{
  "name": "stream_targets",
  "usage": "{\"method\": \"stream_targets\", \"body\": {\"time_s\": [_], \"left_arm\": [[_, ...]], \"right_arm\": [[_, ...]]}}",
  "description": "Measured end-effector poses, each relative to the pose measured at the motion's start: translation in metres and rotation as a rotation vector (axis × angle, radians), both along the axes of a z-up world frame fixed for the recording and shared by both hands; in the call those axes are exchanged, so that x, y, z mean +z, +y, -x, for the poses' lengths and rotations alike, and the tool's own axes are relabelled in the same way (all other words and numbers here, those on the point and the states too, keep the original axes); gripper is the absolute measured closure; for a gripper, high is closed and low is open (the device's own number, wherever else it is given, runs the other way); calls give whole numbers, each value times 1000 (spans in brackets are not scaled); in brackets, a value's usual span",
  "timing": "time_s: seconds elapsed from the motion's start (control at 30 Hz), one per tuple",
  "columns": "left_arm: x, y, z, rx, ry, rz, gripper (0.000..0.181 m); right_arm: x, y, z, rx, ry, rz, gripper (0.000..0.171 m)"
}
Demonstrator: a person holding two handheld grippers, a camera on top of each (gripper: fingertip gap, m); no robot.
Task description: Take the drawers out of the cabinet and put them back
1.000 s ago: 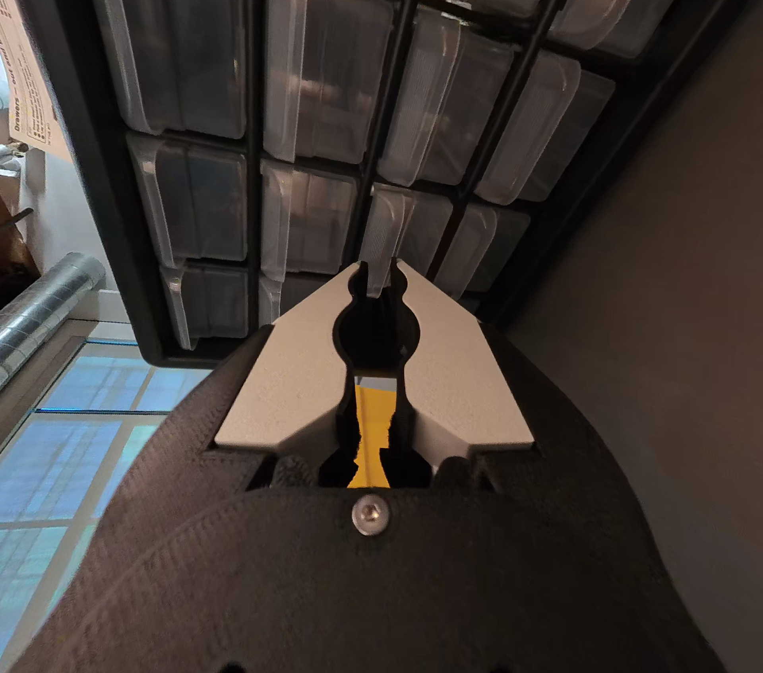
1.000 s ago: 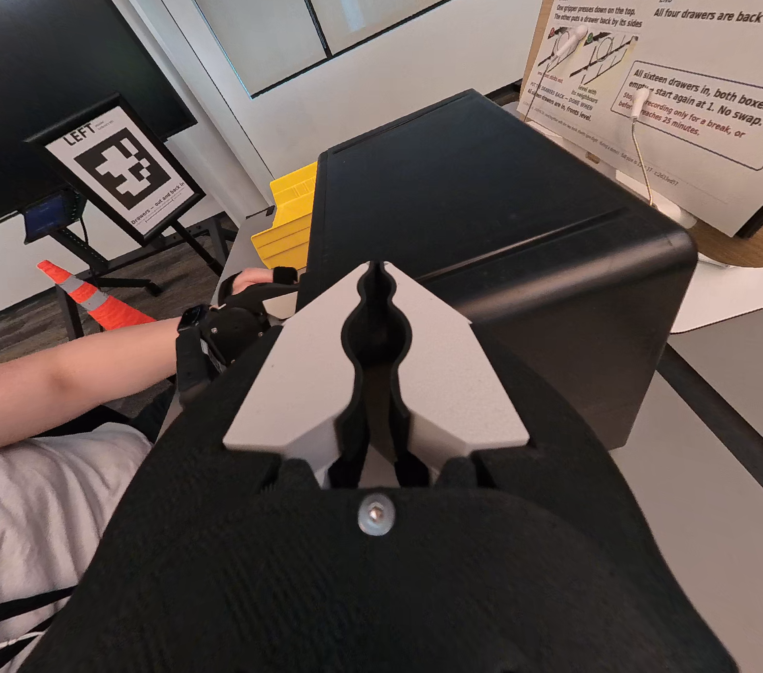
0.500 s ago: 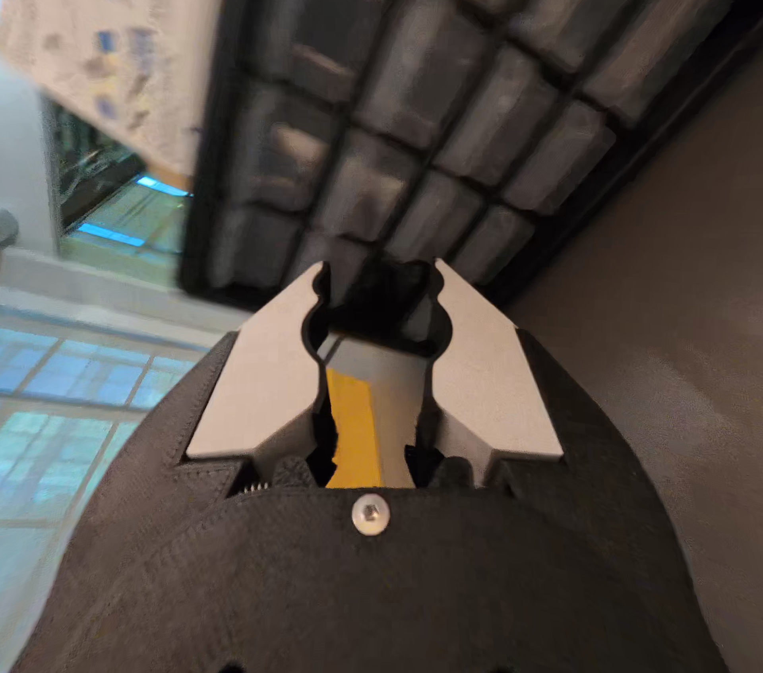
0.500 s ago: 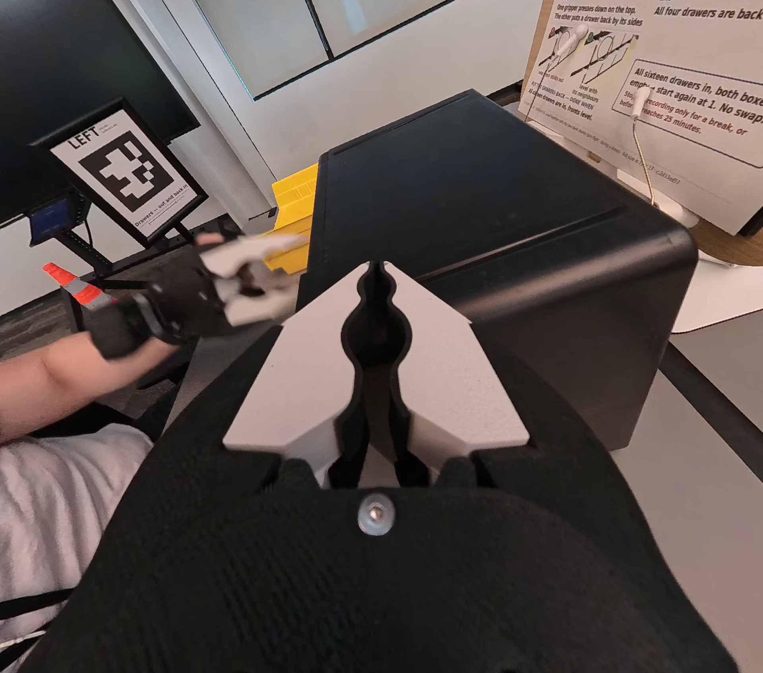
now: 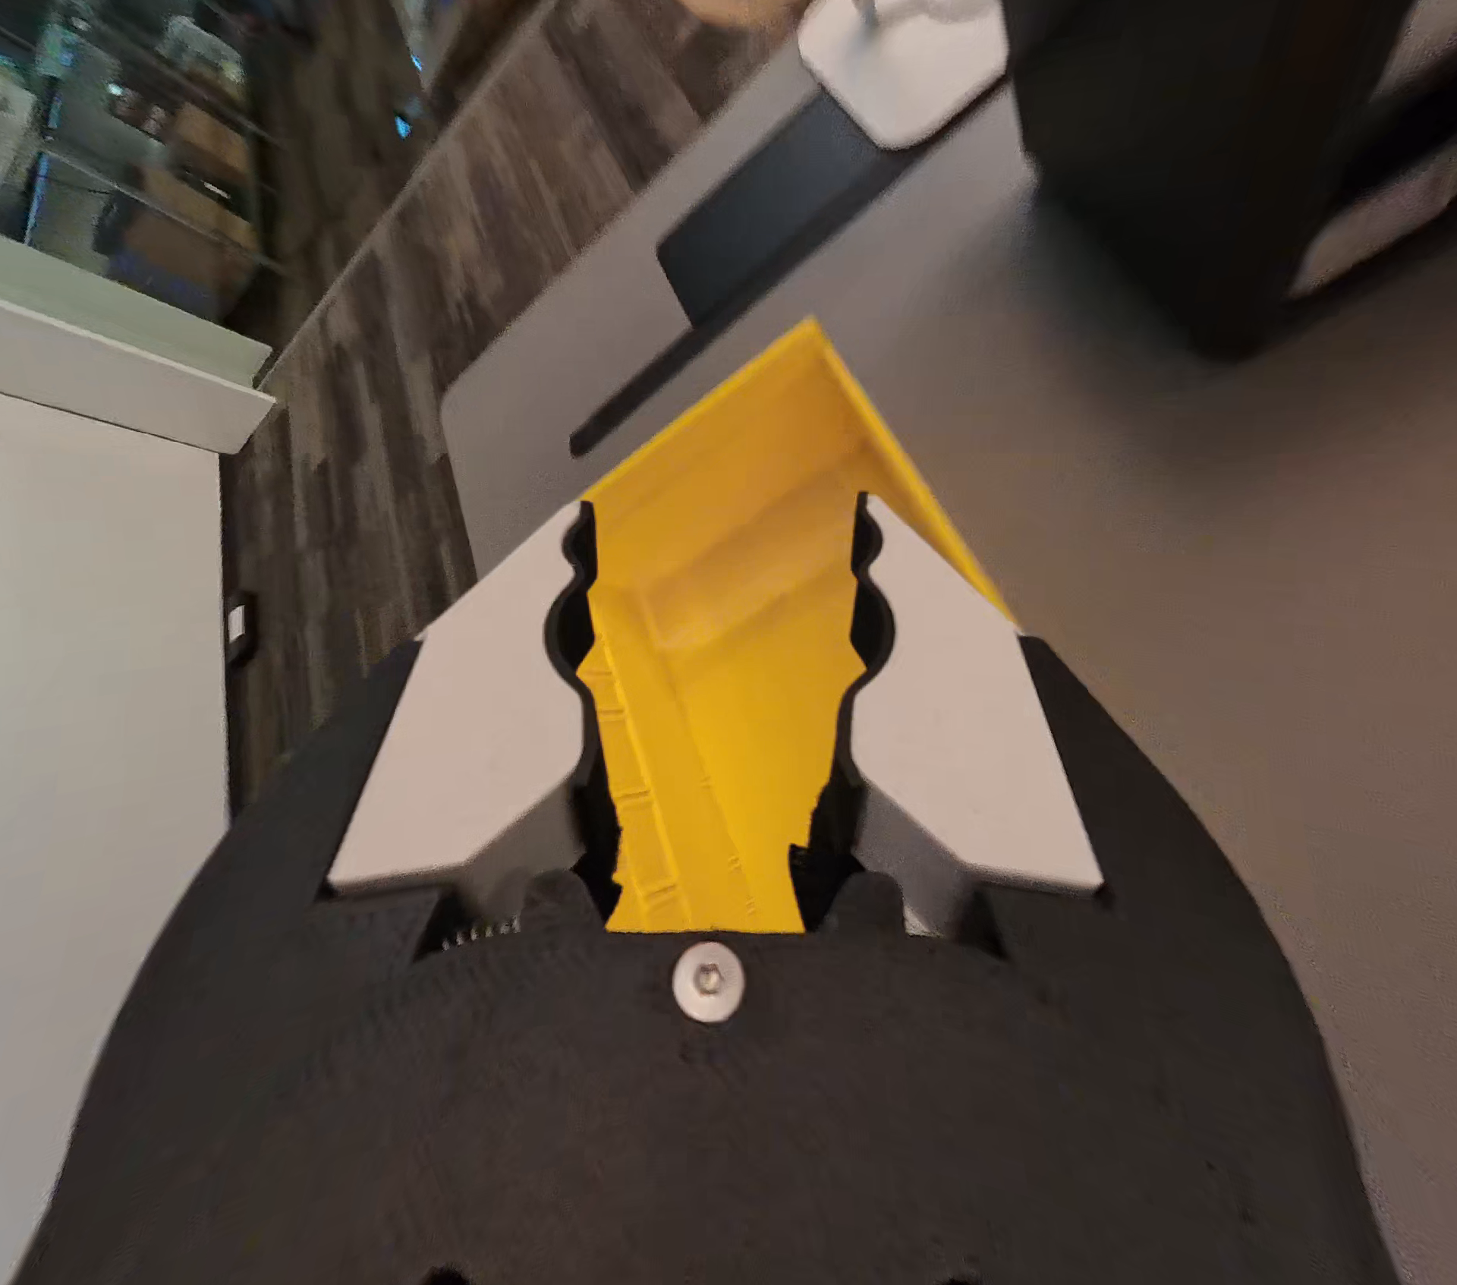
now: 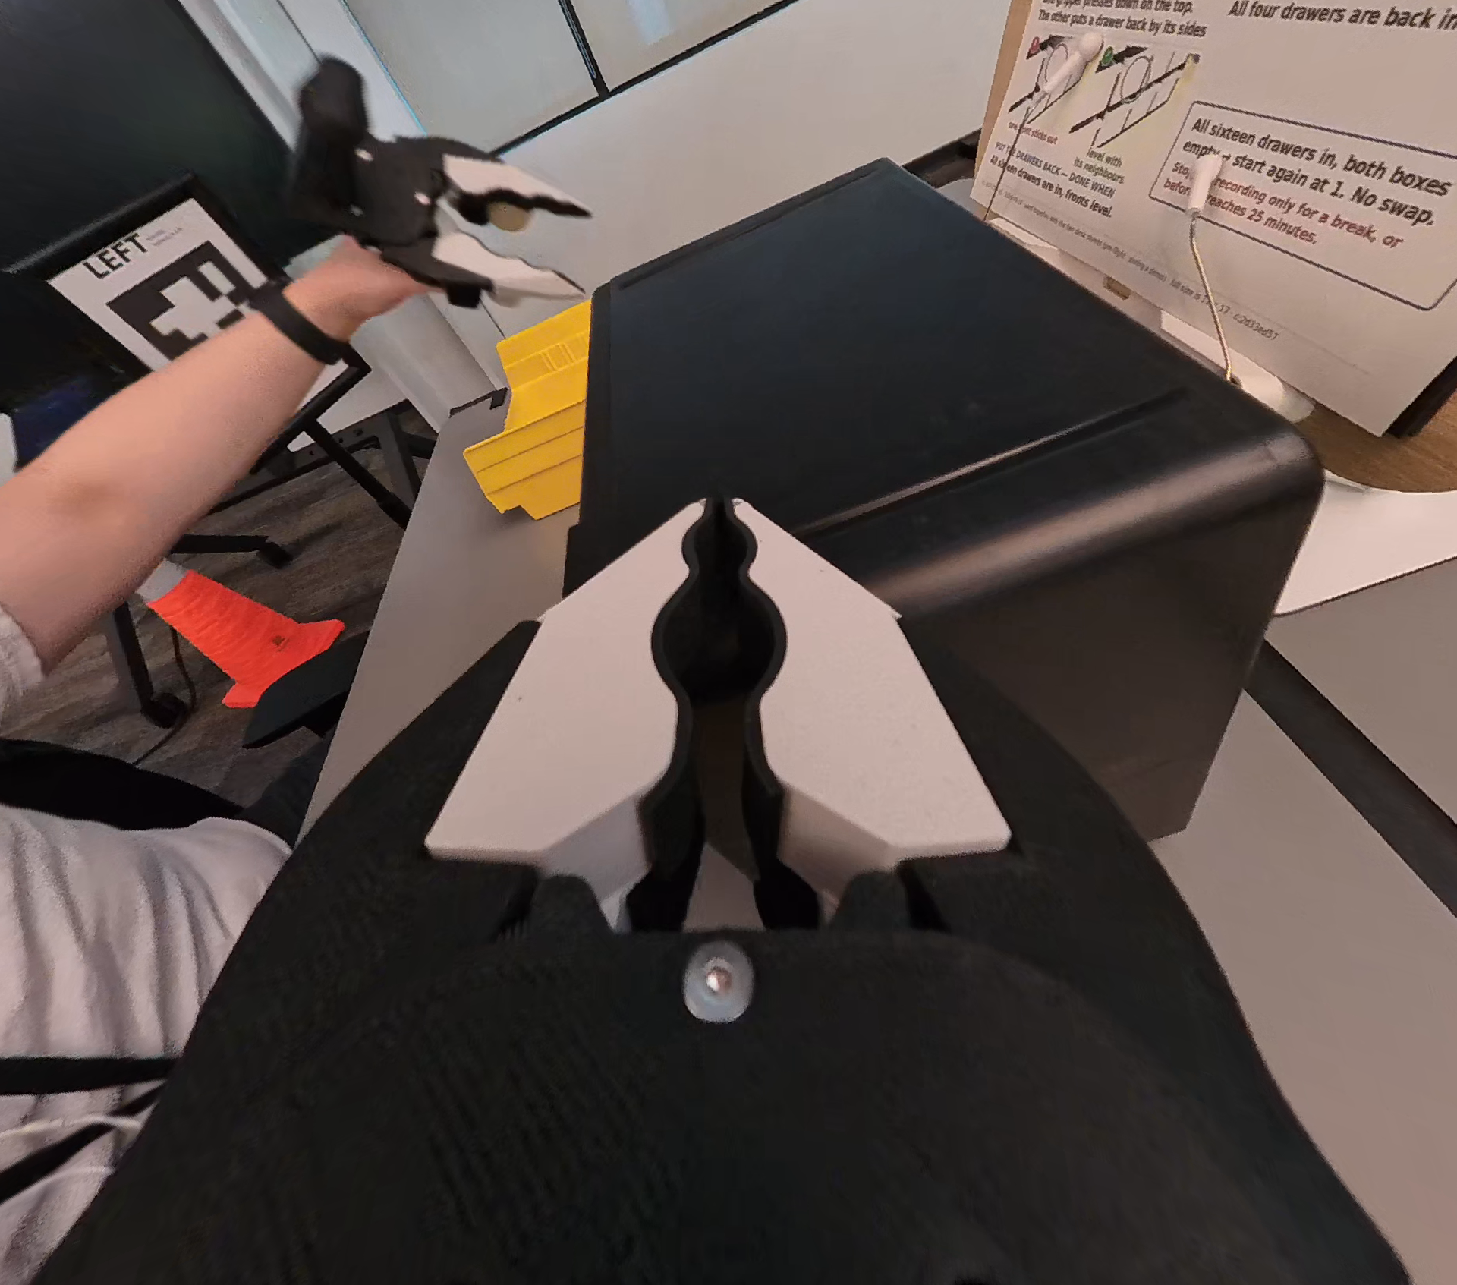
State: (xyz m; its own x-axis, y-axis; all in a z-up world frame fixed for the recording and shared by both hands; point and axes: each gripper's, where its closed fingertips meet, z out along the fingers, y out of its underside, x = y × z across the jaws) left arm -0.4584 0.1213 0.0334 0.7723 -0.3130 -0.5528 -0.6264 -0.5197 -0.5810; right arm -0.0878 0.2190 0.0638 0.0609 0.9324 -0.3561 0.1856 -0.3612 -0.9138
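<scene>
A grey tabletop [image 6: 1340, 892] in a glass-walled room carries the whole set-up; dark wood-patterned flooring lies beyond its edge.

Nearest in the right wrist view, the right gripper [image 6: 716, 506] sits low at the near top edge of the black cabinet [image 6: 907, 380], jaws together with nothing between them; whether the tips actually press on the lid cannot be told.

The cabinet stands on the tabletop with its drawer face turned away from this camera, so no drawer front shows here. In the blurred left wrist view only a dark corner of it, with pale smears that may be drawer fronts, appears at the upper right.

Just beside the cabinet's left flank lies a yellow bin [image 6: 544, 411], open side up.

Above that bin hovers the left gripper [image 6: 583, 249], raised in the person's hand [image 6: 355, 293], jaws apart and holding nothing; its own camera looks down into the yellow interior.

Farther back stand an instruction board [image 6: 1230, 88] on the right, and a marker sign [image 6: 165, 293] and an orange cone [image 6: 236, 632] on the left.

Handling, as a judgement: small plastic cabinet drawers are likely light, stiff and smooth, and thin-walled enough to flex. The protruding front lip suits pulling out; gripping across the two side walls suits carrying and reinserting. The cabinet itself may slide unless held down.
</scene>
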Motion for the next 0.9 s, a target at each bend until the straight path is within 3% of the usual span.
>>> {"method": "stream_targets", "body": {"time_s": [0.2, 0.5, 0.6, 0.73, 0.9], "left_arm": [[-109, 23, 43, -74, 82, 311, 118], [-176, 43, 71, -98, -14, 558, 137], [-182, 42, 72, -107, -50, 570, 162], [-177, 23, 75, -111, -20, 567, 175], [-120, -4, 75, 2, 46, 400, 178]], "right_arm": [[0, 0, 1, -18, -17, 6, 171], [0, 1, 1, -34, -35, 7, 171], [0, 1, 2, -42, -43, 2, 171], [0, 1, 2, -44, -46, 2, 171], [0, 1, 2, -41, -41, 2, 171]]}}
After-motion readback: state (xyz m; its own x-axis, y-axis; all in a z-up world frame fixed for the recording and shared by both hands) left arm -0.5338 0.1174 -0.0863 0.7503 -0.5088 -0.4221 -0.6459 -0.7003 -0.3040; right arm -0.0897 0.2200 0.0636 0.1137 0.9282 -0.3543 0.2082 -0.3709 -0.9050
